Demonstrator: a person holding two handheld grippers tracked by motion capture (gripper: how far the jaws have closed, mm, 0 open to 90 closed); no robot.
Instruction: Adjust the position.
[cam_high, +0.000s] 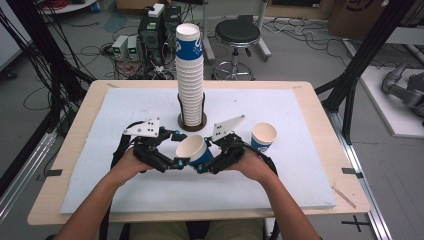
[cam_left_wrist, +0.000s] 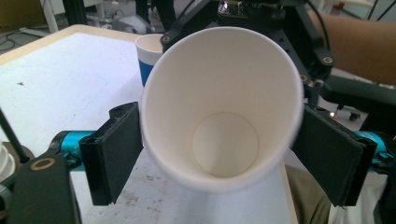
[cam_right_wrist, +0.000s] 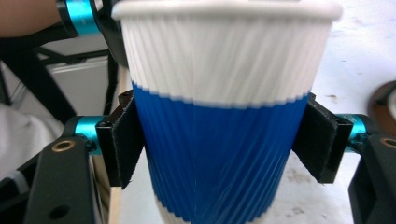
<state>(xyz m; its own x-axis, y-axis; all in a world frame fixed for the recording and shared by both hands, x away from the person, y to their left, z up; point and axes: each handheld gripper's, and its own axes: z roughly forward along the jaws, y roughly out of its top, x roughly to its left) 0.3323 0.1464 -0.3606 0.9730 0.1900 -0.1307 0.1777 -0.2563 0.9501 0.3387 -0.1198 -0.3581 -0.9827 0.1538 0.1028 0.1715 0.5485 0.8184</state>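
Note:
A paper cup (cam_high: 194, 149), white above and blue below, hangs tilted over the white mat between both grippers. My right gripper (cam_high: 206, 156) is shut on it: in the right gripper view its pads (cam_right_wrist: 126, 144) press the blue ribbed wall of the cup (cam_right_wrist: 219, 70) from both sides. My left gripper (cam_high: 179, 149) stands open around the same cup; in the left gripper view I look into the cup's mouth (cam_left_wrist: 224, 93), with the black pads (cam_left_wrist: 116, 149) flanking it just outside the rim.
A tall stack of the same cups (cam_high: 190, 75) rises from a dark round holder (cam_high: 192, 122) behind the grippers. A single upright cup (cam_high: 263, 136) stands to the right on the white mat (cam_high: 100, 150). Beyond the table are a stool (cam_high: 237, 35) and cables.

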